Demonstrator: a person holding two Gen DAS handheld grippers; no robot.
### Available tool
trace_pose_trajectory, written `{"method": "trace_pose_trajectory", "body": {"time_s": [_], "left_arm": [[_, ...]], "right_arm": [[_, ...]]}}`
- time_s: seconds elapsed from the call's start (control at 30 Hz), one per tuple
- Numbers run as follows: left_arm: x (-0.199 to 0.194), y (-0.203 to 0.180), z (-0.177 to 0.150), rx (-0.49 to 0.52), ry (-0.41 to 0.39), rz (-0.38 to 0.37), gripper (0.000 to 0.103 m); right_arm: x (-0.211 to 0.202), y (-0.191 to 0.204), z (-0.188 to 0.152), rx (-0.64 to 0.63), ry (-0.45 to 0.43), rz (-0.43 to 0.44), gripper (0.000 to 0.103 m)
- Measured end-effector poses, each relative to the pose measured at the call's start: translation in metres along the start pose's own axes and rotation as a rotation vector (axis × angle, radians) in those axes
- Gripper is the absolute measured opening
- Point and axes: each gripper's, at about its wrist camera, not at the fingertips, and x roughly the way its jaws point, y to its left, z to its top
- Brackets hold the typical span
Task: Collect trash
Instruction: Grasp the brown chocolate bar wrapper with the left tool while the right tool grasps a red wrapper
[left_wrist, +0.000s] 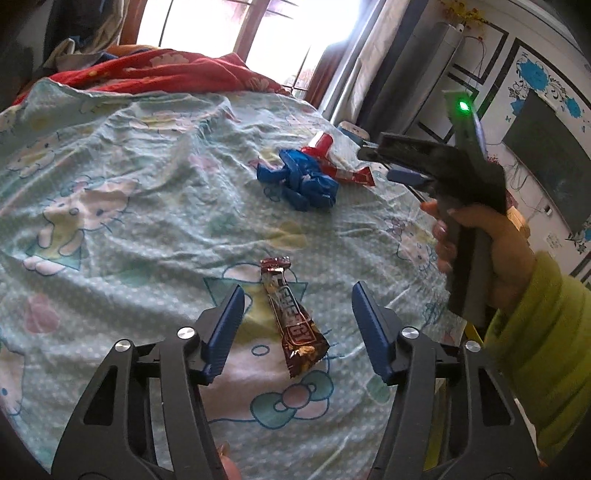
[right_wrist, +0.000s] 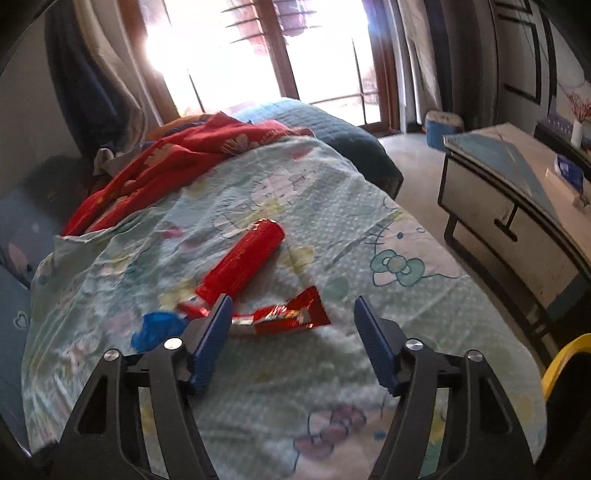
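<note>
In the left wrist view, the left tool (left_wrist: 297, 325) hung over the bed (left_wrist: 140, 177), its two blue pads spread apart and pinching nothing. A brown snack wrapper (left_wrist: 293, 321) lay flat on the cartoon-print sheet in the gap between the pads, touching neither of them, its long side running roughly along the line of the fingers, slightly slanted. Its near end sat about level with the pads' middle, and its far, crimped end reached a little past the fingertips. Farther up the bed, well apart from this tool, a crumpled blue wrapper (left_wrist: 303, 182) lay touching a red wrapper (left_wrist: 347, 171). The right tool (left_wrist: 384, 164) showed at the right edge of that view, held in a hand (left_wrist: 491, 254) with a yellow-green sleeve (left_wrist: 546, 332), its tips just beside the red wrapper's right end. From that side angle its fingers stood apart.

In the right wrist view, which was a little blurred, the right tool (right_wrist: 291, 339) had its pads spread with nothing pinched. A flat red wrapper (right_wrist: 288, 314) lay on the sheet just ahead of the gap, nearer the left pad, which overlapped its left end in the picture; whether they touched could not be told. A red tube-shaped packet (right_wrist: 243, 258) lay beyond it, slanting away. The crumpled blue wrapper (right_wrist: 159, 328) sat to the left of the left finger, partly hidden behind it.
</note>
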Motion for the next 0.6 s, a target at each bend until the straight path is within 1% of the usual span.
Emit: {"method": "trace_pose_trajectory", "body": {"time_s": [0.03, 0.1, 0.17, 0.2, 0.23, 0.27, 0.3, 0.33, 0.37, 0.43, 0.6], "left_arm": [[0.002, -0.001, -0.001, 0.004, 0.007, -0.001, 0.044], [0.007, -0.002, -0.003, 0.010, 0.023, 0.000, 0.043], [0.012, -0.002, -0.007, 0.013, 0.042, 0.000, 0.041], [0.015, -0.002, -0.008, 0.013, 0.050, 0.002, 0.040], [0.017, -0.002, -0.009, 0.013, 0.053, 0.004, 0.038], [0.017, -0.001, -0.009, 0.012, 0.054, 0.003, 0.035], [0.018, -0.001, -0.009, 0.010, 0.055, 0.005, 0.033], [0.018, 0.000, -0.009, 0.009, 0.057, 0.007, 0.029], [0.018, 0.001, -0.010, 0.007, 0.058, 0.009, 0.024], [0.018, 0.002, -0.010, 0.003, 0.060, 0.006, 0.022], [0.020, 0.001, -0.010, 0.011, 0.063, -0.002, 0.014]], "right_arm": [[0.007, -0.001, 0.002, 0.012, 0.013, 0.006, 0.061], [0.017, -0.004, 0.005, 0.028, 0.035, 0.008, 0.058], [0.030, -0.008, 0.006, 0.047, 0.065, 0.012, 0.053], [0.035, -0.010, 0.004, 0.057, 0.080, 0.014, 0.048], [0.039, -0.012, 0.002, 0.066, 0.095, 0.019, 0.041], [0.040, -0.013, -0.001, 0.070, 0.099, 0.021, 0.037], [0.040, -0.013, -0.003, 0.064, 0.091, 0.011, 0.027], [0.038, -0.014, -0.006, 0.046, 0.079, -0.006, 0.020], [0.037, -0.014, -0.008, 0.039, 0.079, -0.003, 0.019], [0.032, -0.016, -0.013, 0.026, 0.071, -0.007, 0.017], [0.012, -0.019, -0.026, 0.005, 0.040, -0.025, 0.016]]}}
